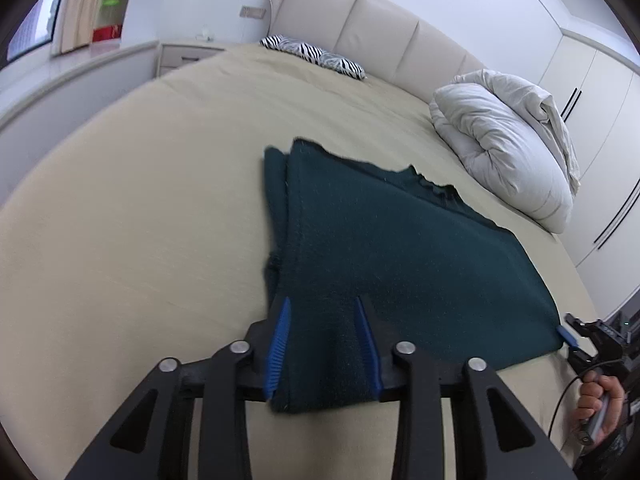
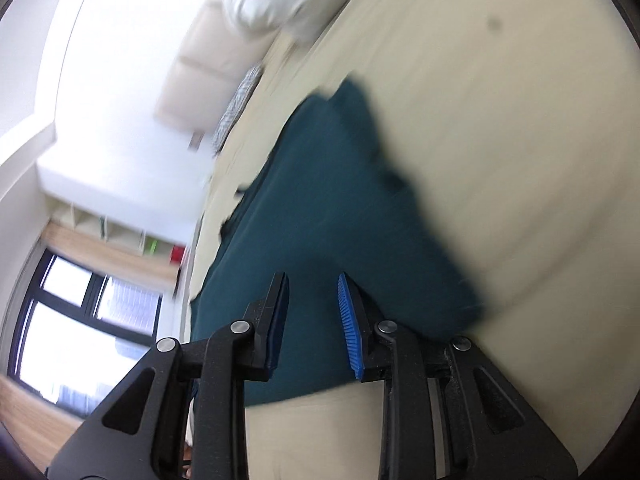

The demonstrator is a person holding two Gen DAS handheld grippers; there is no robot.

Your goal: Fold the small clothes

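A dark green knit garment [image 1: 400, 248] lies folded flat on the beige bed [image 1: 140, 220], with stacked layers showing along its left edge. My left gripper [image 1: 324, 342] is over its near left corner. The jaws stand apart, and the cloth shows in the gap without the blue pads [image 1: 280, 340] pinching it. At the garment's near right corner is my right gripper [image 1: 570, 334], held by a hand [image 1: 598, 404]. In the blurred right wrist view the right gripper [image 2: 314, 322] is open over the garment [image 2: 320, 200], with nothing clamped between its fingers.
A rolled white duvet [image 1: 508, 152] lies at the back right of the bed. Zebra-print pillows [image 1: 316, 56] rest against the cream headboard [image 1: 380, 28]. White wardrobe doors [image 1: 592, 120] stand on the right, and a bedside cabinet [image 1: 184, 54] and a window [image 2: 80, 312] on the left.
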